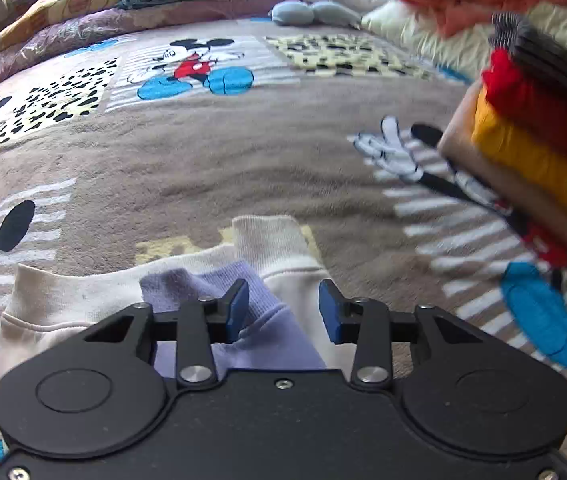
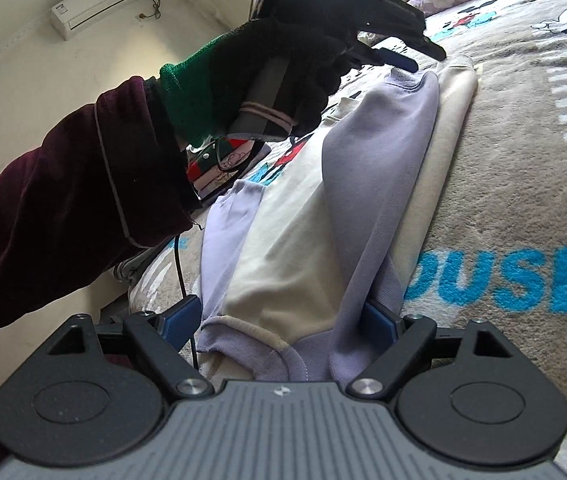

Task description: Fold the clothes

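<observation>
- right claw [image 2: 279, 322] sits lowest and closest in its own view, jaws spread wide, straddling the near end of the sweatshirt [image 2: 311, 240]; the blue pads flank the lilac fabric, with no clear pinch.
- cream-and-lilac sweatshirt lies lengthwise on the bed's blanket [image 2: 503, 184], lilac sleeves laid in over the cream body.
- left claw [image 1: 283, 308], seen from its own camera, is open at a middling width, hovering over a lilac cuff [image 1: 203, 280] that lies on the cream fabric; one pad is just beside the cuff, grip not closed.
- gloved left hand [image 2: 303, 48] shows in the right view, black glove with green cuff, maroon sleeve behind, holding its tool over the far end of the garment.
- readable writing: big blue letters "ouse" [image 2: 507, 280] on the blanket, first part hidden.
- mickey mouse prints [image 1: 195, 68] dot the brown blanket.
- folded stack [image 1: 531, 136] at right: grey, red, mustard, tan, blurred.
- air conditioner [image 2: 97, 2] on the wall, label too small to read.
</observation>
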`<state>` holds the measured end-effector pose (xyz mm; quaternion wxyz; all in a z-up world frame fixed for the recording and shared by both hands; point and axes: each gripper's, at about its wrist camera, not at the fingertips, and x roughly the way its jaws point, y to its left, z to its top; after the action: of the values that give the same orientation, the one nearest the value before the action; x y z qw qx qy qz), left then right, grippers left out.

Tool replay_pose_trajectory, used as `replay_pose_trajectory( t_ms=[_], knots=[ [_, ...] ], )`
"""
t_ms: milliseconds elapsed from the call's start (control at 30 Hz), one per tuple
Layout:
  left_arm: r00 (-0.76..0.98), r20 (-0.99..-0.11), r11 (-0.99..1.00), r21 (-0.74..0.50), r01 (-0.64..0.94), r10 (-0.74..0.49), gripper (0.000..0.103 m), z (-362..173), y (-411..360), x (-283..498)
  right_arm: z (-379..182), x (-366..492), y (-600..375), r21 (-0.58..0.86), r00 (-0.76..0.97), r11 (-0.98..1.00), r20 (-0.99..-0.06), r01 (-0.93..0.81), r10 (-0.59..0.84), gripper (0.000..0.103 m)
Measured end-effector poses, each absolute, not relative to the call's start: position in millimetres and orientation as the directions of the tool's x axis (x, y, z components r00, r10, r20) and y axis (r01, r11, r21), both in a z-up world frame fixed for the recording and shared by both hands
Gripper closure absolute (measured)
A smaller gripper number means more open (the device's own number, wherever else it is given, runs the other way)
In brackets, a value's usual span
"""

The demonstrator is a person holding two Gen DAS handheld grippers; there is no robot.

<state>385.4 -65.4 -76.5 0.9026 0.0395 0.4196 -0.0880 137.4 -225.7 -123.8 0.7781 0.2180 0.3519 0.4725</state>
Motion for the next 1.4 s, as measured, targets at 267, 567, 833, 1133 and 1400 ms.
replay_pose_trajectory(
  t_ms=[267, 567, 833, 1133, 1400],
  knots=[
    [0.689, -0.721, 0.982, 0.072, 0.175, -0.07, 0.096, -77.7, -67.5, 373.8, -122.9, 138.4, -228.5, 0.675, 0.304, 0.456, -0.34, -0.581, 0.89, 0.018],
    [0.751, -0.654, 0.964, 0.126, 0.233, -0.096, 0.096, -58.2, -85.6, 365.6, -122.6, 138.6, -228.0, 0.677, 0.298, 0.452, -0.34, -0.581, 0.892, 0.017],
    [0.708, -0.699, 0.914, 0.213, 0.345, -0.104, 0.095, -87.5, -108.2, 377.1, -123.0, 139.1, -227.8, 0.686, 0.294, 0.445, -0.335, -0.575, 0.895, 0.016],
    [0.759, -0.641, 0.951, 0.155, 0.269, -0.11, 0.065, -59.1, -70.4, 347.2, -125.9, 144.4, -233.3, 0.741, 0.286, 0.405, -0.292, -0.535, 0.913, 0.013],
    [0.756, -0.641, 0.991, -0.099, 0.089, -0.132, 0.064, -62.5, -2.2, 295.5, -125.8, 142.9, -237.0, 0.764, 0.296, 0.395, -0.276, -0.51, 0.915, 0.013]
  ],
)
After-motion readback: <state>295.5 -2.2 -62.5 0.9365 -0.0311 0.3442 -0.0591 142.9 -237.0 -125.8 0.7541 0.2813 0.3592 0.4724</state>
